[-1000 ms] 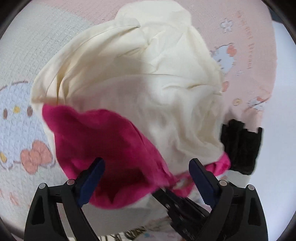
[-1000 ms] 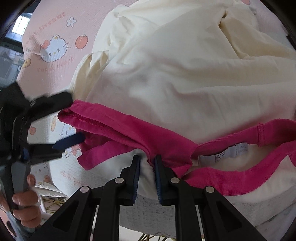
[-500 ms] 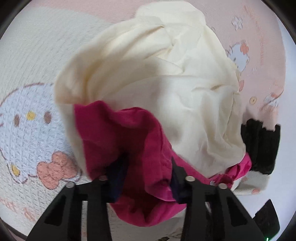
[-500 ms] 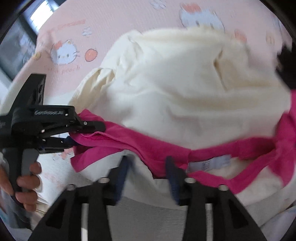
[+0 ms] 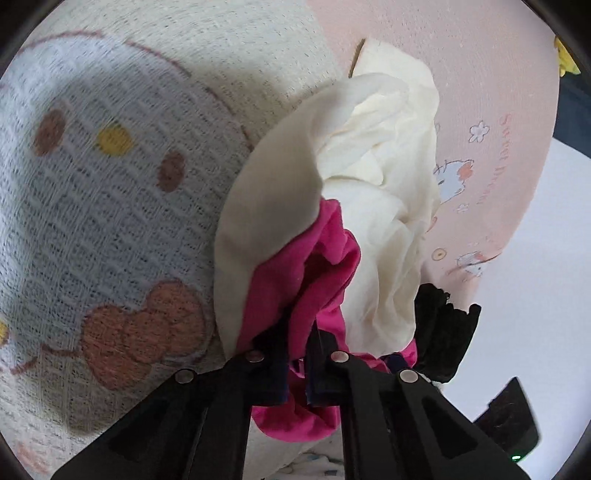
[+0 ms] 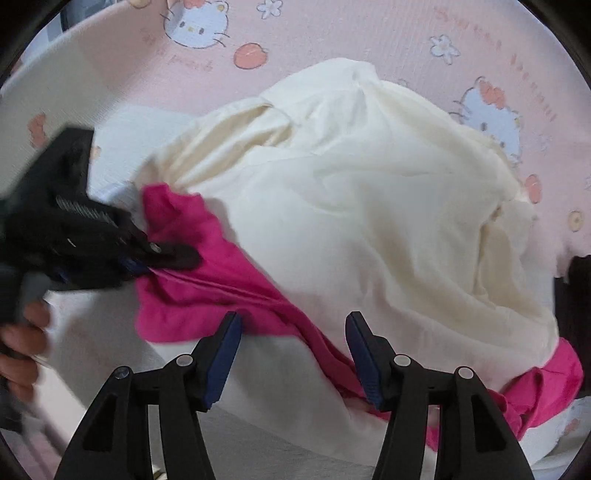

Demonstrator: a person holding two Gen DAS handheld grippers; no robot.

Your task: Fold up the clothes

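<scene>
Now the left tool (image 5: 297, 354) pinches the pink hem (image 5: 317, 280); the right tool (image 6: 291, 354) has just opened, angled downward.

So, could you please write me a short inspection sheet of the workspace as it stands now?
Surface: pink cartoon-cat blanket over a soft bed.
Job's things: cream garment with magenta trim, crumpled.
Clutter: black fabric piece beside the garment.
Grippers: left tool shut on the magenta trim; right tool open, its jaws have just been opening, trim lying between them unpressed.
Cables: nothing seen.
Surroundings: mostly out of view.
</scene>
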